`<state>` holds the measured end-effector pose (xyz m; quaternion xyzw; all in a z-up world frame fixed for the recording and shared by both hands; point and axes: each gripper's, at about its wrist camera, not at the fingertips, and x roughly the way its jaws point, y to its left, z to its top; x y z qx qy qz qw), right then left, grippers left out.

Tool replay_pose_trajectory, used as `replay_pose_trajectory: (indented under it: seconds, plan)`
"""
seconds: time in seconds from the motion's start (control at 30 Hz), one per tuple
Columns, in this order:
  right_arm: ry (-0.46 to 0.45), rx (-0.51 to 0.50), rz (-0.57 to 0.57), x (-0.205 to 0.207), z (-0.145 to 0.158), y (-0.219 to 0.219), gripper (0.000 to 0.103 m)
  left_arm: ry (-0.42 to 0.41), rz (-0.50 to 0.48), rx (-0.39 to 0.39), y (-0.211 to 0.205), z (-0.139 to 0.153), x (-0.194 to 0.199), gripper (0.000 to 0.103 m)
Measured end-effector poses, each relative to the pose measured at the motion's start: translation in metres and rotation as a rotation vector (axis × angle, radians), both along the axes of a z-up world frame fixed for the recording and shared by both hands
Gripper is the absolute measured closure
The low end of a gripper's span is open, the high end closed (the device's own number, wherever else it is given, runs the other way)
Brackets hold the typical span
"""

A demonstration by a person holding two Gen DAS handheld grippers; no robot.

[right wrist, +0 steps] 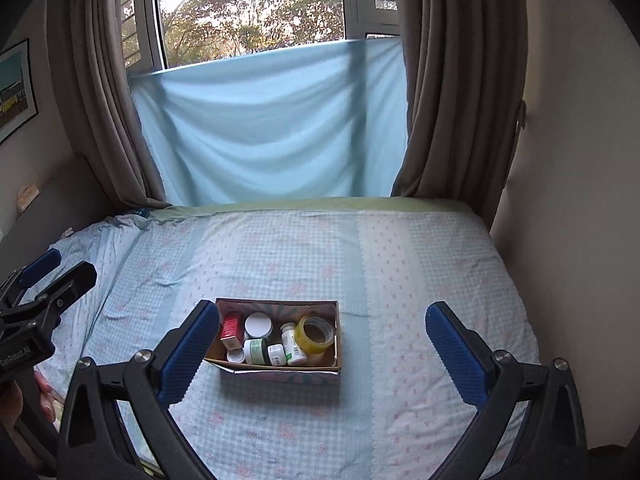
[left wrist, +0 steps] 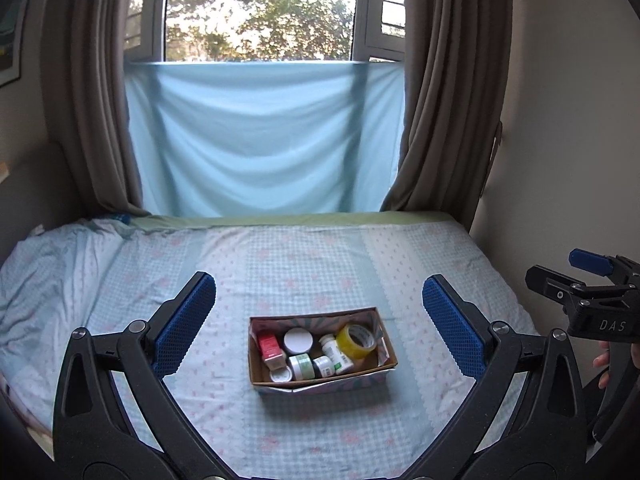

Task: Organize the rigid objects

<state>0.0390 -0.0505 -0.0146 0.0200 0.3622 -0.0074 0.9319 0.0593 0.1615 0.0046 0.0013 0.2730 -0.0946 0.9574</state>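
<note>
A small open cardboard box (left wrist: 384,350) sits on the bed; it also shows in the right wrist view (right wrist: 338,332). It holds a yellow tape roll (left wrist: 356,340) (right wrist: 314,334), a red carton (left wrist: 269,344) (right wrist: 232,330), a white-lidded jar (left wrist: 298,340) (right wrist: 258,325) and several small white and green bottles (left wrist: 334,354) (right wrist: 291,344). My left gripper (left wrist: 318,324) is open and empty, held above the bed in front of the box. My right gripper (right wrist: 322,354) is open and empty, the box just behind its left finger (right wrist: 188,354).
The bed (left wrist: 300,256) has a light blue patterned sheet. A blue cloth (left wrist: 260,140) hangs over the window behind it, between brown curtains (left wrist: 444,92). A wall (left wrist: 568,120) borders the bed's right side. The other gripper shows at each view's edge (left wrist: 592,296) (right wrist: 40,296).
</note>
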Motion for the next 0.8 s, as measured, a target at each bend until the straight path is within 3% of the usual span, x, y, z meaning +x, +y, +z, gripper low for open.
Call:
replay_pose_trajectory:
  seconds: [0.3,0.8]
  plan:
    - [-0.071,-0.018,-0.026,-0.031,0.007,-0.024,0.000,-0.071,0.032,-0.018,-0.022,0.003,-0.041,0.000]
    - [-0.106,-0.036,-0.043,-0.038,0.015,-0.036,0.000,-0.077,0.030,-0.011,-0.043,0.006,-0.045,0.000]
